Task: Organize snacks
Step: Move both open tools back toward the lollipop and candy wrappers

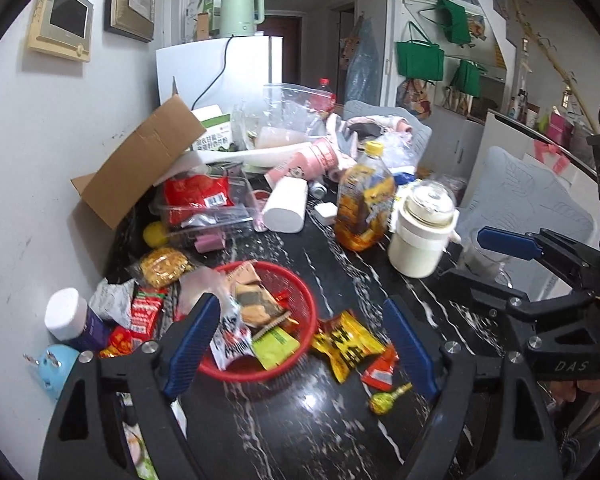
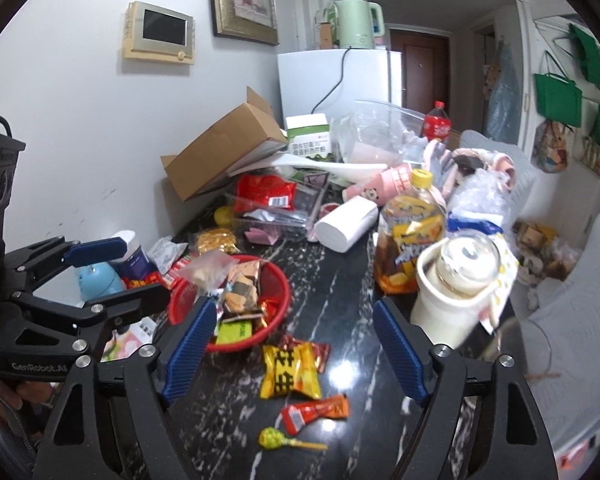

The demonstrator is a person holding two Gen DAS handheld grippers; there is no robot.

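A red mesh basket [image 1: 305, 294] [image 2: 281, 286] on the black marble counter [image 1: 300, 440] holds several snack packets. To its right lie a yellow packet [image 1: 350, 346] [image 2: 290, 370], a small red-orange packet [image 1: 380, 372] [image 2: 316, 412] and a green lollipop [image 1: 384, 402] [image 2: 272, 438]. My left gripper [image 1: 302, 344] is open above the basket's right rim, with a white packet [image 1: 232, 340] beside its left pad but not pinched. My right gripper [image 2: 296, 352] is open over the yellow packet, with nothing gripped. Each gripper also shows in the other's view, the right gripper [image 1: 488, 264] and the left gripper [image 2: 120, 276], both with jaws apart.
More snacks [image 1: 156, 280] lie left of the basket by a white-capped purple bottle [image 1: 72, 316]. Behind stand a tea bottle [image 1: 364, 204], a white jar [image 1: 424, 232], a white roll [image 1: 286, 206], a clear box [image 1: 204, 204] and a cardboard box [image 1: 140, 160]. The wall is on the left.
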